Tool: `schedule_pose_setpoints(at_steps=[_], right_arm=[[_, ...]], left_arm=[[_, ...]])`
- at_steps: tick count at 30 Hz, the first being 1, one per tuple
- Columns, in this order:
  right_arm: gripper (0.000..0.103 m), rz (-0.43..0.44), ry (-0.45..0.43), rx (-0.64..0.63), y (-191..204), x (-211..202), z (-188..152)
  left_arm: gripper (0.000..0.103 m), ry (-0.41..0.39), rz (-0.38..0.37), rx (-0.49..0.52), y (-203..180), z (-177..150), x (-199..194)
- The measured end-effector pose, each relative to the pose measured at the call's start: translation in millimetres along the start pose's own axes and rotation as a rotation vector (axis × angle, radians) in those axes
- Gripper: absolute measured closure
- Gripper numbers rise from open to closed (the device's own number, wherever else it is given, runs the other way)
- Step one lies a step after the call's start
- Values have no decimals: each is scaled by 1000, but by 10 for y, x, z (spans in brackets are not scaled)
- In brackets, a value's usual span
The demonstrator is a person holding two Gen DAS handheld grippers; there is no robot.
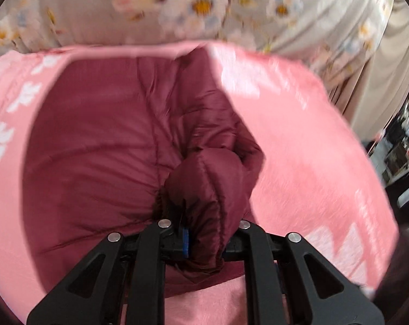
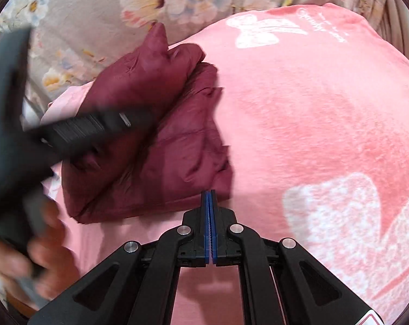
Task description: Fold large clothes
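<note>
Maroon puffer jacket (image 2: 150,146) is laid on the pink blanket (image 2: 312,122), partly folded (sleeve not yet tucked). Its cuff (image 1: 204,216) is pinched by the left tongs (image 1: 204,239). Right tongs (image 2: 210,227) are pressed together, nothing held.

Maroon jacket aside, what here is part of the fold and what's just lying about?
In the job:
maroon puffer jacket
left gripper, clamped on its cuff
right gripper, shut, holding nothing

Just there:
pink blanket
floral sheet
</note>
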State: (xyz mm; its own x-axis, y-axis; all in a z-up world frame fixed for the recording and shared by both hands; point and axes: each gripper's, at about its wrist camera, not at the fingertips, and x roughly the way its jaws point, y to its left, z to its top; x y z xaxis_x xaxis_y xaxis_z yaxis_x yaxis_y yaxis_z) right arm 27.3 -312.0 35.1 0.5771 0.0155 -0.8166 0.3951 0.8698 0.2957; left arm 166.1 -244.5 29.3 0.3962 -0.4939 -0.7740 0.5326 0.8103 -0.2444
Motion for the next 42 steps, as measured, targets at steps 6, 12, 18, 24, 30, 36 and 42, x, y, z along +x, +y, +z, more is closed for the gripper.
schedule_pose_setpoints(at_steps=[6,12,18,24,30,36,42], right_arm=[[98,-19,-56,3,-107,-112,307],[88,86,-152,42,-37,-340,989],[45,213,-176,85,317,-212,1731],[45,198,-93,152,568,313,2104],[45,52,-5,252,511,871,2008],[99,96,-43,161,434,1031,1862],[101,29,-108,132,192,1187,1676]], left_arm=[[49,7,-82,-27,-2,-25,-179],[24,-233,-144,-84,293,339,-1180],[25,-282,147,-183,898,850,-1314],[25,-244,295,-243,1400,1226,-1074],[25,-188,316,-281,1518,1370,-706],[25,-107,312,-254,1422,1390,-192],[26,-48,334,-246,1318,1305,328]])
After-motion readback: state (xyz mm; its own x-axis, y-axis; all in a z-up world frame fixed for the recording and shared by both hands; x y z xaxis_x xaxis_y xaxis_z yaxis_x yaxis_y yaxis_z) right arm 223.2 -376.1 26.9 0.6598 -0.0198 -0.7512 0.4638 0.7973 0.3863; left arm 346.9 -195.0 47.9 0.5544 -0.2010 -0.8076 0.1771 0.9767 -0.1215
